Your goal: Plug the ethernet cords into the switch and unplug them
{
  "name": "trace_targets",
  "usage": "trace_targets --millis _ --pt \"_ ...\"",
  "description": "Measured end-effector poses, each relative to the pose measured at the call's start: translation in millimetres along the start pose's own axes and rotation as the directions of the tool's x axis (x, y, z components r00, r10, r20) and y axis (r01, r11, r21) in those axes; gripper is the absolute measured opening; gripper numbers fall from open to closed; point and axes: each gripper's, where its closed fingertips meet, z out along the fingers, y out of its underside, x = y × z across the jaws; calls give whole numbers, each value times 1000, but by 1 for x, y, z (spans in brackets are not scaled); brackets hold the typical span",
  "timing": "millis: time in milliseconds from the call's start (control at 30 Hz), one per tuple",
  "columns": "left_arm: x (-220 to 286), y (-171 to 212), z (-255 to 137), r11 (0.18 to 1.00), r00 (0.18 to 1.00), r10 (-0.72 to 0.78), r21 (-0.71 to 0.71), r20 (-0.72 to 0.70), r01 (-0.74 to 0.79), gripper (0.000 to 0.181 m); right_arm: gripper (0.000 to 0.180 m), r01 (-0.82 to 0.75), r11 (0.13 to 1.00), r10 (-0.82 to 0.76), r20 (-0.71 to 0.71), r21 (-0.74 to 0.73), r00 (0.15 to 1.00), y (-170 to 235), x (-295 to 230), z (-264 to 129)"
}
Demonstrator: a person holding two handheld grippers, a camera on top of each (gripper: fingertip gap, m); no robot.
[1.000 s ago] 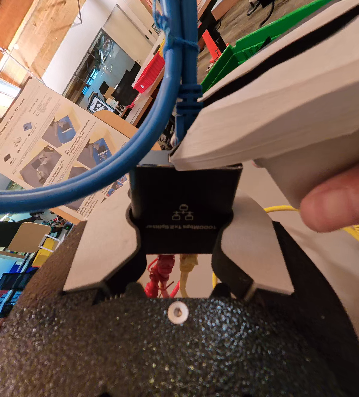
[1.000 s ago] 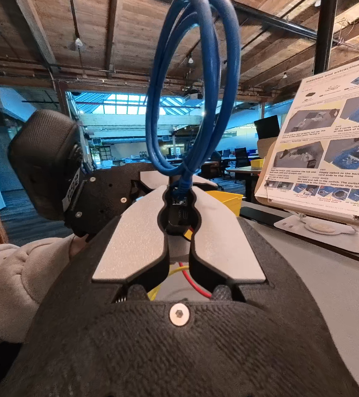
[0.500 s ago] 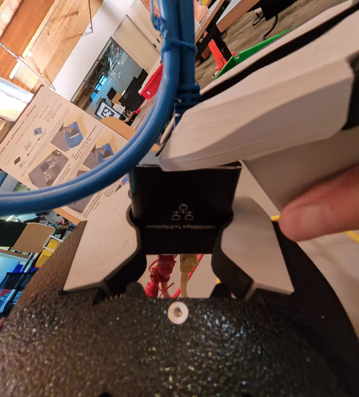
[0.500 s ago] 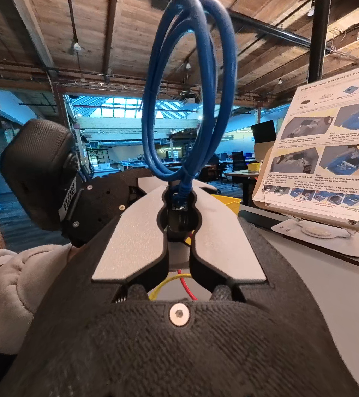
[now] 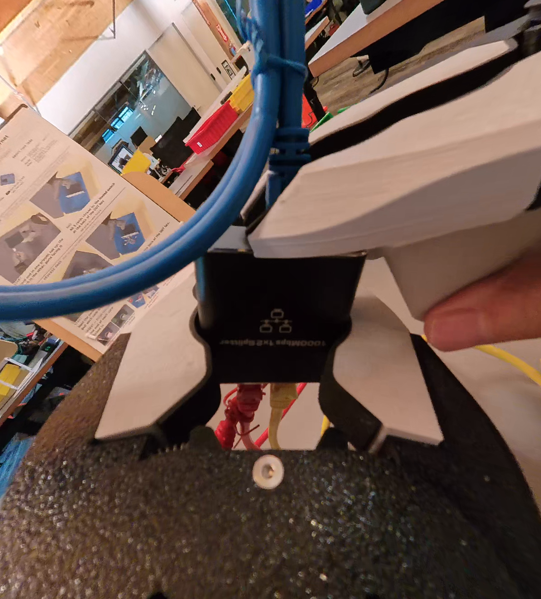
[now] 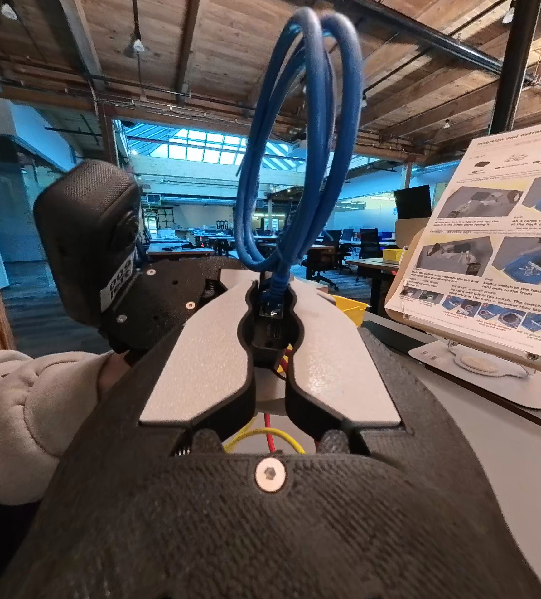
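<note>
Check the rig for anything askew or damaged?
Nothing looks broken. The left gripper clamps the black switch squarely; red cord and yellow cord hang from its near side. The right gripper pinches the blue cord's plug at the switch's far end.

I see a smooth light-grey tabletop (image 6: 505, 453) along the lower right of my right wrist view. On it, at the right edge of the frame, rests the flat pale metal base (image 6: 489, 376) of a stand carrying a tilted printed instruction sheet on a tan backing board (image 6: 502, 246). In my left wrist view the same grey surface shows at lower right, with a loose yellow cable (image 5: 521, 369) lying across it.
</note>
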Motion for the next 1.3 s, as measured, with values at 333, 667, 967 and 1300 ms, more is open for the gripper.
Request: trace_targets --millis 333,667,967,1300 --pt "-9 -5 -4 998 999 -48 44 6 48 76 13 29 1000 -29 18 4 999 -2 -3 -2" --pt "-4 3 -2 999 999 -47 22 5 47 76 14 6 1000 -5 -7 8 1000 1 0 0" --pt "-4 7 -1 999 999 -46 4 15 46 76 15 14 1000 -15 -32 -23 999 5 2 1" --pt "-2 8 0 999 999 -48 -10 3 48 76 15 43 998 -45 -46 -50 998 8 3 1"
